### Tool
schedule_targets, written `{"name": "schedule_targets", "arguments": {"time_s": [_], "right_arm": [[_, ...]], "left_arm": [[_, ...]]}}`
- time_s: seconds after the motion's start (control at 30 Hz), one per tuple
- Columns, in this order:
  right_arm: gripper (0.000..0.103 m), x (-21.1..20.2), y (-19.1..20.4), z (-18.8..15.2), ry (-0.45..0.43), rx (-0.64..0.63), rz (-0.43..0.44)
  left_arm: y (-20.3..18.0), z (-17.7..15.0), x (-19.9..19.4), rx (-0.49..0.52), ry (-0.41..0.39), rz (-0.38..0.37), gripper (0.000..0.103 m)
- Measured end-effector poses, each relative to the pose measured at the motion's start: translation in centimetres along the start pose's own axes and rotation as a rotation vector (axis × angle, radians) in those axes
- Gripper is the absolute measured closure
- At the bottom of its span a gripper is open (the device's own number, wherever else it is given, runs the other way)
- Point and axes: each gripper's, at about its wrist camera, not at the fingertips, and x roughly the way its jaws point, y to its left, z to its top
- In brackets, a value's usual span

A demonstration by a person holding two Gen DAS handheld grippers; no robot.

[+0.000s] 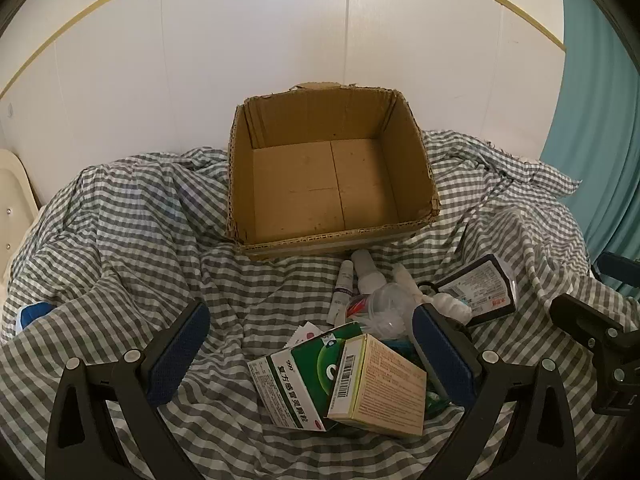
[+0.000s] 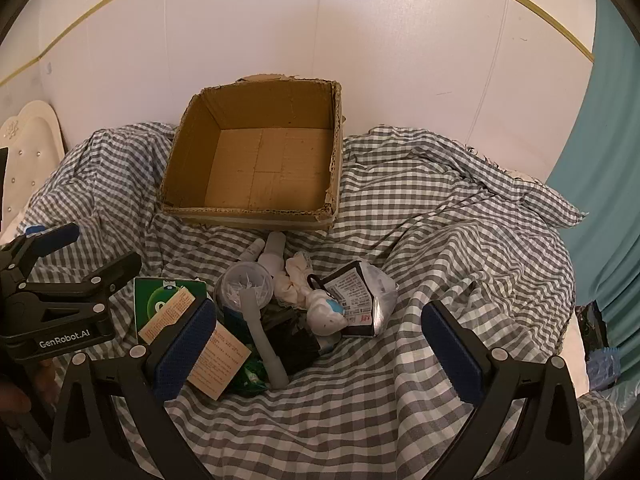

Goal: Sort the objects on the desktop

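An empty open cardboard box (image 1: 412,152) (image 2: 188,148) sits at the back on a grey checked cloth. In front of it lies a pile: a green medicine box (image 1: 296,380) (image 2: 154,300), a tan box (image 1: 384,388) (image 2: 218,360), small white bottles (image 1: 366,268) (image 2: 274,252), a clear plastic cup (image 1: 390,300) (image 2: 244,284), a foil packet (image 1: 480,288) (image 2: 356,300) and a white-and-blue toy (image 2: 326,316). My left gripper (image 1: 312,350) is open, its fingers on either side of the two boxes. My right gripper (image 2: 320,348) is open, just right of the pile.
The checked cloth (image 1: 120,240) (image 2: 440,240) is rumpled into folds all around. A white wall stands behind the box. A teal curtain (image 1: 600,140) (image 2: 600,160) hangs at the right. A cream headboard (image 2: 28,148) is at the left.
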Motion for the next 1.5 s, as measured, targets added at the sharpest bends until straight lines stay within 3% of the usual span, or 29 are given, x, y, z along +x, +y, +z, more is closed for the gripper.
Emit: {"name": "schedule_targets", "arguments": {"time_s": [0.7, 0.93, 0.97, 1.5], "right_arm": [[0.0, -0.8, -0.1, -0.8, 0.036, -0.024, 0.0], [0.0, -1.2, 0.0, -1.1, 0.073, -0.047, 0.006], [0.0, -1.3, 0.0, -1.1, 0.084, -0.054, 0.008], [0.0, -2.3, 0.4, -1.6, 0.205, -0.107, 0.036]], "left_arm": [[0.0, -0.2, 0.0, -0.024, 0.001, 0.052, 0.0], [0.1, -0.5, 0.1, -0.034, 0.003, 0.068, 0.0], [0.1, -0.5, 0.1, -0.076, 0.002, 0.129, 0.0], [0.1, -0.4, 0.3, -0.111, 0.008, 0.175, 0.0]]}}
